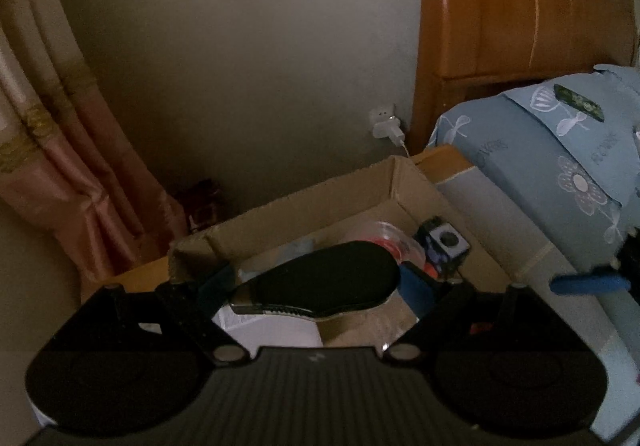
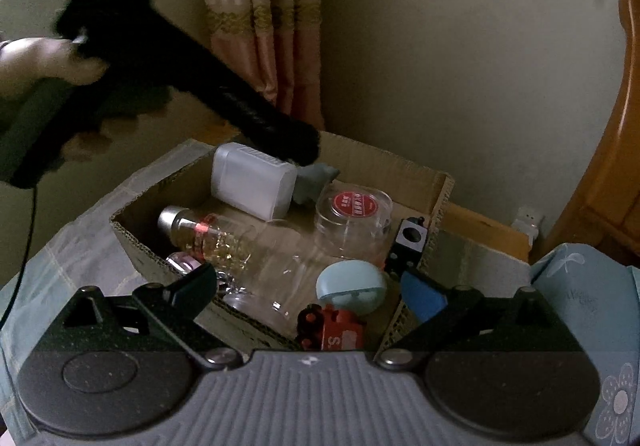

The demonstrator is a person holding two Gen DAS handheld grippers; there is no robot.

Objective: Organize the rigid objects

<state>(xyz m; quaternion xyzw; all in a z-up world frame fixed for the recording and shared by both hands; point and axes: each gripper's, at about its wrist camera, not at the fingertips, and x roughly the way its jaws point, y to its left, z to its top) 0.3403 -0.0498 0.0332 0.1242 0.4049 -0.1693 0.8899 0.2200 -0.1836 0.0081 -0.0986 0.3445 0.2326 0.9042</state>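
An open cardboard box (image 2: 136,202) stands on a cloth-covered surface. Inside lie a white container (image 2: 252,182), a glass bottle (image 2: 200,234) with a silver cap, a clear jar (image 2: 352,214) with a red label, a black-and-silver cube (image 2: 408,242), a light blue round case (image 2: 348,286) and a red toy (image 2: 332,326). My right gripper (image 2: 308,290) hangs open over the box's near edge, with nothing pressed between its fingers. My left gripper (image 1: 318,286) is shut on a black oval object (image 1: 320,278), above the same box (image 1: 320,182). In the right wrist view that object (image 2: 280,138) reaches down over the white container.
A wooden headboard (image 1: 520,6) and a blue floral pillow (image 1: 560,150) lie to the right. A pink curtain (image 1: 80,166) hangs at the left. A white charger (image 1: 386,124) sits in the wall socket behind the box. A person's hand (image 2: 48,62) holds the left gripper.
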